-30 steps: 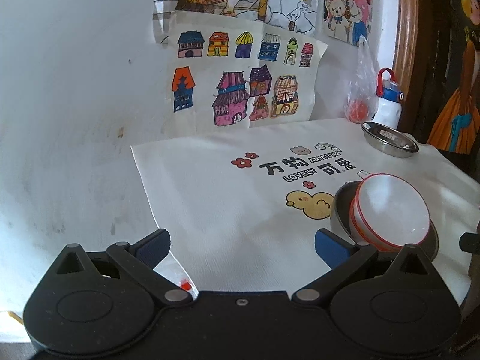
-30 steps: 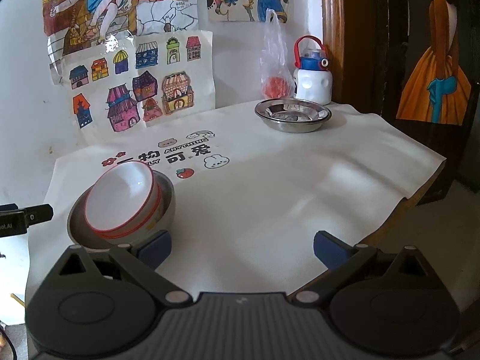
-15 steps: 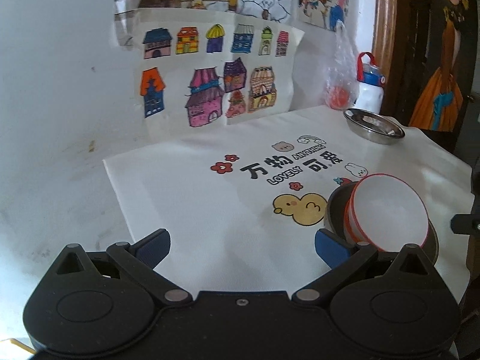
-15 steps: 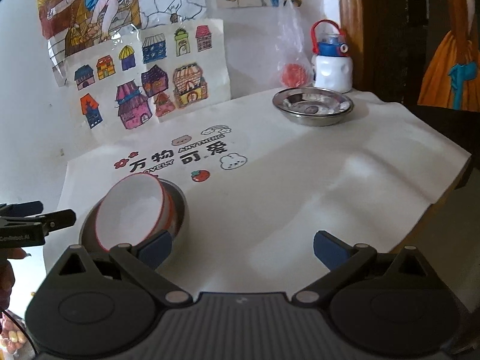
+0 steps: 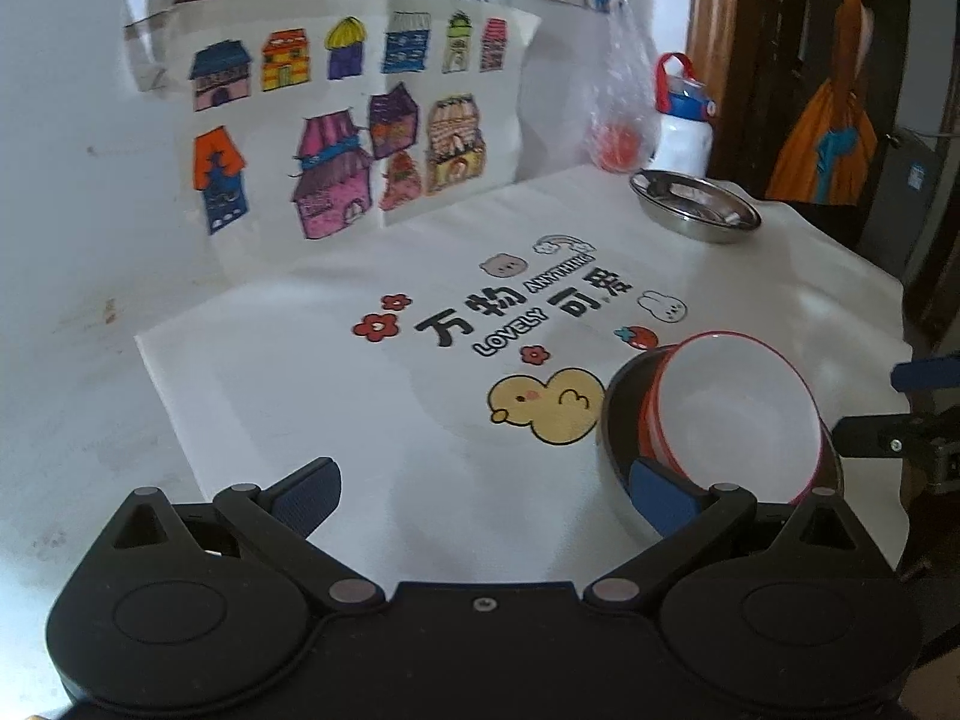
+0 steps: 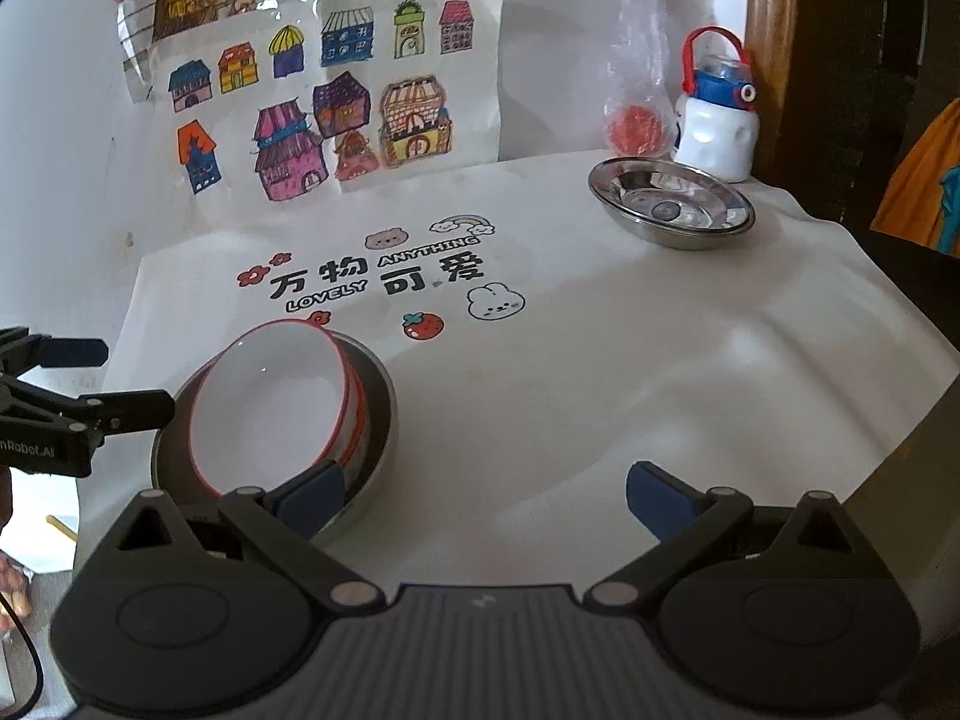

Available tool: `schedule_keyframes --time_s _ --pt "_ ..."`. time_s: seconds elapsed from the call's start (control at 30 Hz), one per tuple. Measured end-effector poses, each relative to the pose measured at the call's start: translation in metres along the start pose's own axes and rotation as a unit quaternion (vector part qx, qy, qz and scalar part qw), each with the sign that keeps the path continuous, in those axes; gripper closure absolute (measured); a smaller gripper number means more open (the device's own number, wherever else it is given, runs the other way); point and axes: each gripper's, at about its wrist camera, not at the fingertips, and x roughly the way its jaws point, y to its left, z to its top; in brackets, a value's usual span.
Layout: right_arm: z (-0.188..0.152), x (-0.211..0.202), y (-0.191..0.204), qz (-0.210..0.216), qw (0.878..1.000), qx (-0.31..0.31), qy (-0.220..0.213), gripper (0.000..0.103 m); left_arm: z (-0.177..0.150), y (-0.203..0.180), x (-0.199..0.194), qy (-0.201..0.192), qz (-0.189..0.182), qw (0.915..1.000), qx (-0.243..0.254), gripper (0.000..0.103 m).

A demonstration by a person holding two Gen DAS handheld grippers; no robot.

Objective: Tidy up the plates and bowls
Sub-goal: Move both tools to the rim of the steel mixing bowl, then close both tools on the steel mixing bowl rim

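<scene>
Both grippers, left [image 5: 483, 495] and right [image 6: 486, 495], jaws wide and empty, have closed on the near-edge bowls [image 6: 270, 405]; far-corner plate [image 6: 672, 207] awaits stacking.

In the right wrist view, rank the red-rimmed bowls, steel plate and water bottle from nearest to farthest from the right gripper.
1. Red-rimmed bowls, near left, beside the right gripper.
2. Steel plate, far right.
3. Water bottle, behind it, by the wall.
</scene>
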Motion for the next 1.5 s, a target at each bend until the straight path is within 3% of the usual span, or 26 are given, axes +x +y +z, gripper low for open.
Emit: schedule_keyframes --time_s 0.33,0.53,0.77,1.0,1.27,1.5 --pt "0.005 0.008 0.005 0.005 1.000 -0.016 0.016 0.014 0.008 -0.012 0.012 0.033 -0.014 0.9983 0.045 0.007" --pt "0.010 0.010 0.009 0.002 0.999 -0.026 0.025 0.021 0.010 -0.017 0.018 0.054 -0.029 0.9970 0.048 0.018" --pt "0.016 0.015 0.012 -0.005 0.999 -0.017 0.045 0.022 0.012 -0.015 0.020 0.062 -0.048 0.9968 0.018 0.038" --pt "0.029 0.024 0.015 0.006 0.995 -0.003 0.095 0.039 0.016 -0.016 0.023 0.068 -0.066 0.9954 -0.014 0.066" --pt "0.045 0.045 0.008 0.022 0.982 0.046 0.181 0.045 0.025 -0.016 0.030 0.106 -0.078 0.9908 -0.031 0.076" --pt "0.052 0.055 0.002 0.056 0.971 0.083 0.218 0.071 0.035 -0.013 0.039 0.146 -0.093 0.9838 -0.046 0.088"
